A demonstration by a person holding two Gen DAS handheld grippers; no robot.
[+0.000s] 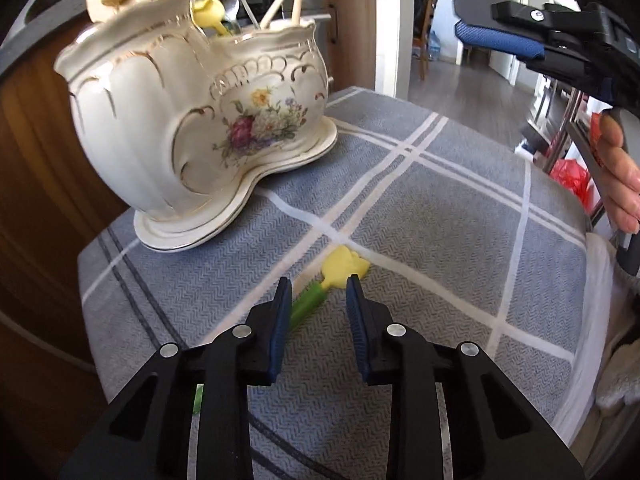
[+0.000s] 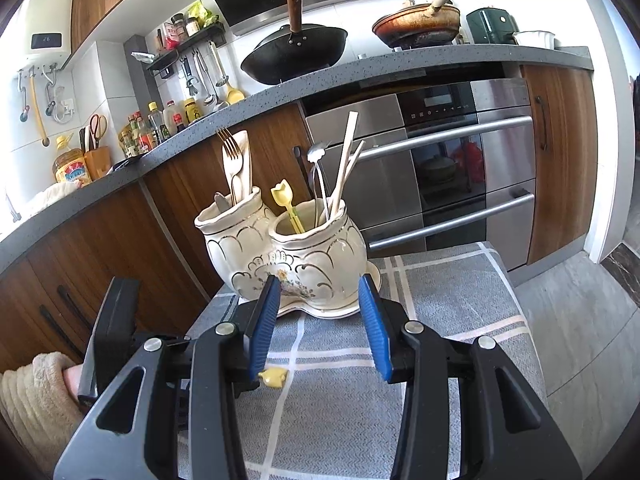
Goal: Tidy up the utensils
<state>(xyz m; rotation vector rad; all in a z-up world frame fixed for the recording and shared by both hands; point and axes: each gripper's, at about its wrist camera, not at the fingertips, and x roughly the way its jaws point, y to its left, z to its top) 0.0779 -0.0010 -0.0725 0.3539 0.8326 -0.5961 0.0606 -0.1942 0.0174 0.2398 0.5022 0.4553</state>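
Observation:
A white floral ceramic utensil holder (image 1: 192,128) with two pots stands on its saucer at the table's far left; it also shows in the right wrist view (image 2: 288,252). It holds a gold fork (image 2: 231,160), chopsticks (image 2: 346,160) and a yellow tulip-topped utensil (image 2: 285,200). A second yellow tulip utensil (image 1: 344,268) with a green stem lies flat on the cloth. My left gripper (image 1: 318,292) is open, its fingers on either side of the stem just above it. My right gripper (image 2: 318,320) is open and empty, held higher, facing the holder.
The table wears a grey checked cloth (image 1: 440,208). Behind it run a kitchen counter (image 2: 360,68) with woks, wooden cabinets and an oven (image 2: 460,160). The right gripper and the hand holding it show at the upper right of the left wrist view (image 1: 560,36).

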